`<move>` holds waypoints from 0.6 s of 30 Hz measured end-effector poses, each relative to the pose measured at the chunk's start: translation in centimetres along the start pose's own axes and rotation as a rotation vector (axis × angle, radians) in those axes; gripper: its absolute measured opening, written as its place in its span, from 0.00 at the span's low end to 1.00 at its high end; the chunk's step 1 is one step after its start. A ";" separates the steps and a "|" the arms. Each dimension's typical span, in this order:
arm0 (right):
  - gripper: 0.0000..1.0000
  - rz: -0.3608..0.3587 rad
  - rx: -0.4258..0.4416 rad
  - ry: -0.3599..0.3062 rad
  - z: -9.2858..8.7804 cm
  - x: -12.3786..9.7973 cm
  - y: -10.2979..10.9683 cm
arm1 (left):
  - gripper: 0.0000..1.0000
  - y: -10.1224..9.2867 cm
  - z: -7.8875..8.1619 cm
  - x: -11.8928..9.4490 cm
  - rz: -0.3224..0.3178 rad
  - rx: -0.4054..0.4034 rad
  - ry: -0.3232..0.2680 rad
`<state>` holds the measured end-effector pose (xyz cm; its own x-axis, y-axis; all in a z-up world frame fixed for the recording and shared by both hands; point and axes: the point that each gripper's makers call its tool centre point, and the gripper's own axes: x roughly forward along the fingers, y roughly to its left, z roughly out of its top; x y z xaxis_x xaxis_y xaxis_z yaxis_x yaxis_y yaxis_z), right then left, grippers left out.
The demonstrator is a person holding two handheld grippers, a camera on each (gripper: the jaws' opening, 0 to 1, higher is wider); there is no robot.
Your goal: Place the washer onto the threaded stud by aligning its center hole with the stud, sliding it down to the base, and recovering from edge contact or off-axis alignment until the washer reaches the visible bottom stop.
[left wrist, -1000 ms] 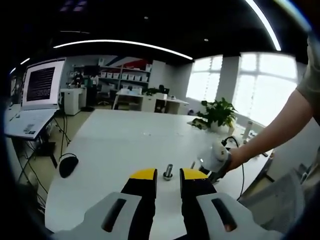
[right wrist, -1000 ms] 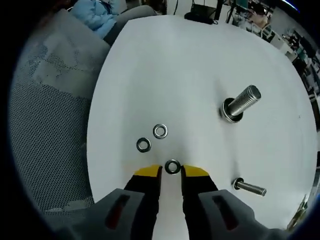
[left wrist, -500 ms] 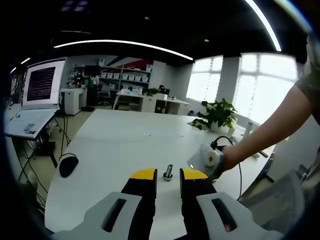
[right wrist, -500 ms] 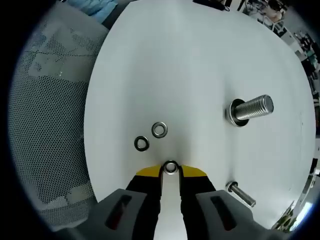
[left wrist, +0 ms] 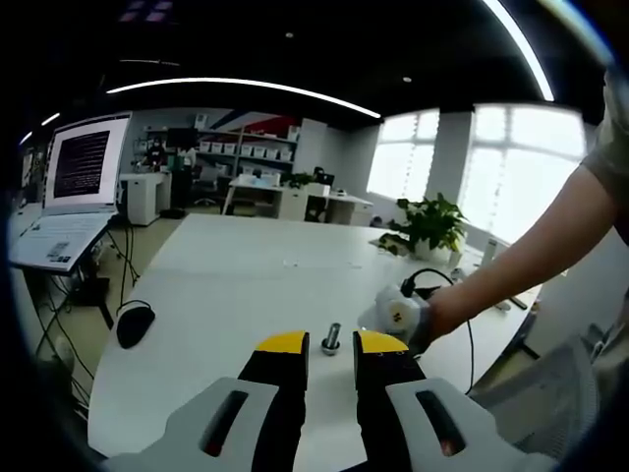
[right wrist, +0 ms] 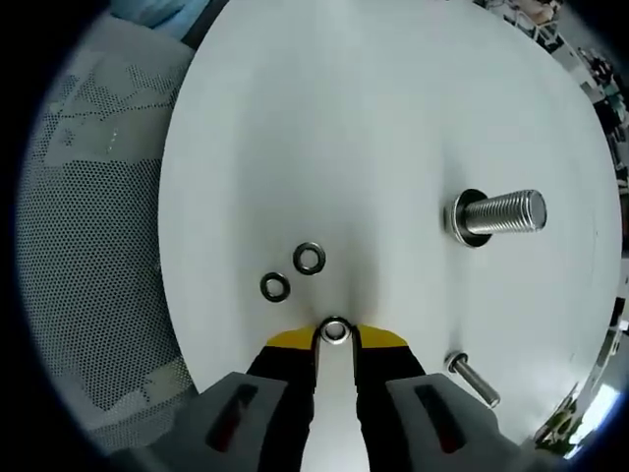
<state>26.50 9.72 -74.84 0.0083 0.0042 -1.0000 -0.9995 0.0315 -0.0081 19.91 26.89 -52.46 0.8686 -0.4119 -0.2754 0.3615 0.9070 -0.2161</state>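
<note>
Looking down through the right gripper view, I am seeing my right gripper [right wrist: 335, 337] standing over the white table [right wrist: 373, 118], its two yellow-tipped jaws drawn in close on a washer [right wrist: 335, 329] that is sitting between the tips, the ring touching both (whether it is lifted off the surface or still lying on it, I cannot tell). Two more washers are lying flat on the table just beyond the tips, one [right wrist: 310, 259] slightly farther out and the other [right wrist: 274, 287] beside it, the pair close together but not touching. Well apart to the right, the large threaded stud [right wrist: 499, 213] is standing on its base with a ring-shaped collar around its foot. A smaller bolt [right wrist: 473, 380] is standing nearer the table edge, right of my jaws. A grey mesh chair [right wrist: 88, 216] is showing beyond the table's left rim. In the left gripper view, my left gripper [left wrist: 331, 344] is holding nothing, its jaws standing apart with a narrow gap, and the small bolt [left wrist: 332, 339] is appearing upright in that gap, just beyond the tips. My right hand [left wrist: 432, 317] is coming in from the right with its gripper, low over the table. A computer mouse [left wrist: 135, 324] is lying at the table's left edge, a laptop [left wrist: 74, 187] is standing open farther left, and a potted plant [left wrist: 428, 224] is sitting at the far right.
</note>
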 end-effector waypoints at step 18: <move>0.15 -0.049 0.004 0.015 0.0 -0.1 0.3 | 0.16 0.1 -0.1 0.0 0.007 0.003 0.006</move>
<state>26.19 9.69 -74.73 0.0571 -0.0120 -0.9983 -0.9977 0.0349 -0.0575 19.87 26.96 -52.58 0.8692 -0.4059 -0.2823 0.3564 0.9101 -0.2115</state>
